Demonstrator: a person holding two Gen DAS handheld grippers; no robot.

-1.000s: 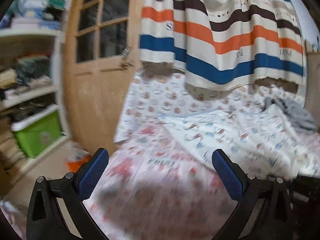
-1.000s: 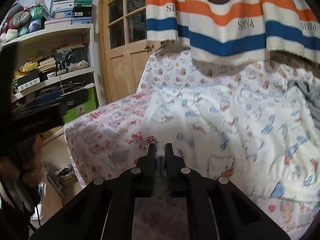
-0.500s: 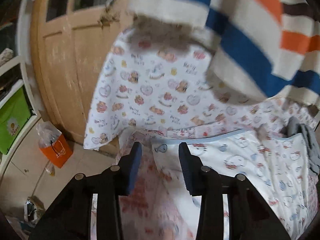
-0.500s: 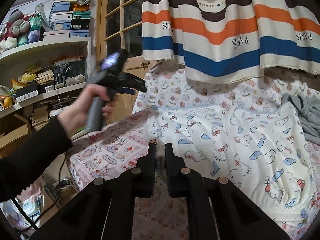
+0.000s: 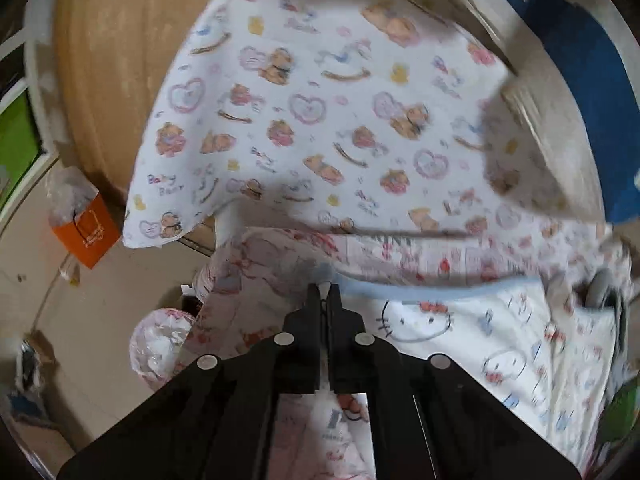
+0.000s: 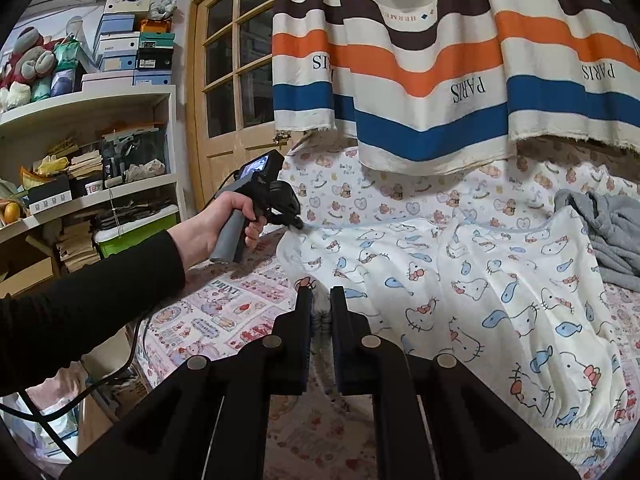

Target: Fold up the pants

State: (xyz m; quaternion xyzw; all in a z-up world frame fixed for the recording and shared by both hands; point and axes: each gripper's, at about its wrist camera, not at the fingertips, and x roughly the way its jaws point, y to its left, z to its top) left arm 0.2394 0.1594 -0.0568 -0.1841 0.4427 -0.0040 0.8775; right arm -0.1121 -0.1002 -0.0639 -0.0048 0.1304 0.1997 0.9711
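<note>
Both tongs (image 5: pixel 324 294) (image 6: pixel 320 300) clamped, pants (image 6: pixel 460 280) edges

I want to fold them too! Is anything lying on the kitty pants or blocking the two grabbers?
Nothing visible blocks them. The left gripper already pinches the far blue-trimmed edge of the Hello Kitty pants, and the right gripper pinches the near edge. The grey garment lies at the pants' right side; overlap can't be told.

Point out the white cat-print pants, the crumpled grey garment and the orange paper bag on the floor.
White cat-print pants (image 6: pixel 460 280): right wrist view, the flat middle of the fabric.
Crumpled grey garment (image 6: pixel 612 232): right wrist view, its bunched centre.
Orange paper bag (image 5: pixel 86 232): left wrist view, its front face.
</note>
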